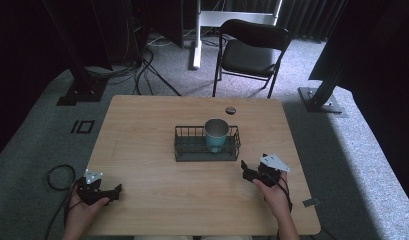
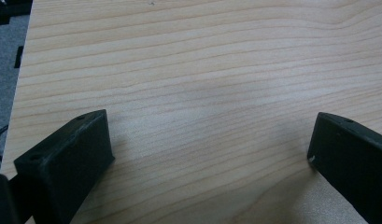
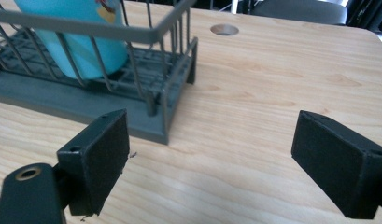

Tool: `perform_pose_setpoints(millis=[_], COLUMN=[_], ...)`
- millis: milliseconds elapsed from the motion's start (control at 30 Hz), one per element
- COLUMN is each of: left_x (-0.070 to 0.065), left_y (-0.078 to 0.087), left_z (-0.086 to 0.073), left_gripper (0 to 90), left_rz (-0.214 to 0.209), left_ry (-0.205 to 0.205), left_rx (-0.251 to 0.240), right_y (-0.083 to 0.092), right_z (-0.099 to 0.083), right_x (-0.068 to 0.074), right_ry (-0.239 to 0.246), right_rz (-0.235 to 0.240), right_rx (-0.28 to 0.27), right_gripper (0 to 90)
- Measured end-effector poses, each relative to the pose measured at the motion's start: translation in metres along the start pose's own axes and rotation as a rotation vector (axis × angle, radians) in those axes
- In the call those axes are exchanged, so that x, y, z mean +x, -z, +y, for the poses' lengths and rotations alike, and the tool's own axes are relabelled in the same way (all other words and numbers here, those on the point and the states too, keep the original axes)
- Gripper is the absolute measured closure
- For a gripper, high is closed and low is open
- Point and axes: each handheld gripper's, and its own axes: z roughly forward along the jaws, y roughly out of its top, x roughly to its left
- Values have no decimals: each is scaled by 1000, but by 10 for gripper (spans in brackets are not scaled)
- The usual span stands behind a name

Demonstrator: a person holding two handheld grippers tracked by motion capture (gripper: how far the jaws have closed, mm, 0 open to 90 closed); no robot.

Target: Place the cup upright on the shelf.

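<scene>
High view: cup (upright) in basket

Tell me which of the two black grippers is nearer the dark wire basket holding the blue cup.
The right gripper: it sits just off the dark wire basket's right front corner, while the left gripper rests far off at the table's near-left edge.

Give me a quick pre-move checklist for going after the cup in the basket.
1. Right tool open: ok, jaws wide apart, nothing between them.
2. Left tool open: ok, wood alone between its jaws.
3. Cup upright in the basket: ok, at the right end, mouth up.
4. Path from right tool to cup: not ok for a side approach, the basket's wire wall stands between; from above looks free.
5. Cup contents: cannot tell.
6. Table around the basket: ok.
</scene>
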Motion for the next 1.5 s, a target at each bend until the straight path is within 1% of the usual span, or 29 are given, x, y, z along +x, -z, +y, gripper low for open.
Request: perform_pose_setpoints(millis=[167,367,500,600,667,733,900,1067,1133,1267,1333,1400,1500], left_x=[0,0,0,0,0,0,0,0,0,0,0,0,0], left_y=[0,0,0,0,0,0,0,0,0,0,0,0,0], left_z=[0,0,0,0,0,0,0,0,0,0,0,0,0], left_gripper=[2,2,2,2,2,2,2,2,2,2,2,2,2], left_rz=[0,0,0,0,0,0,0,0,0,0,0,0,0], left_ry=[0,0,0,0,0,0,0,1,0,0,0,0,0], left_rx=[0,0,0,0,0,0,0,0,0,0,0,0,0], right_y=[3,8,11,17,20,21,24,24,25,27,28,29,30], right_z=[-8,-17,-20,-25,-27,-29,-33,-36,-37,-38,-40,-41,-43], right_x=[-6,-13,-17,-22,-25,-27,-32,-34,-35,-40,-41,-41,-39], right_ry=[-4,-12,-7,-1,12,7,14,52,61,79,89,128,168], right_rz=[-8,-5,-1,17,28,42,59,91,109,117,130,164,218], right_rx=[17,48,66,87,105,113,140,172,182,196,204,209,228], right_gripper=[112,112,113,112,112,113,112,112,112,112,113,134,131])
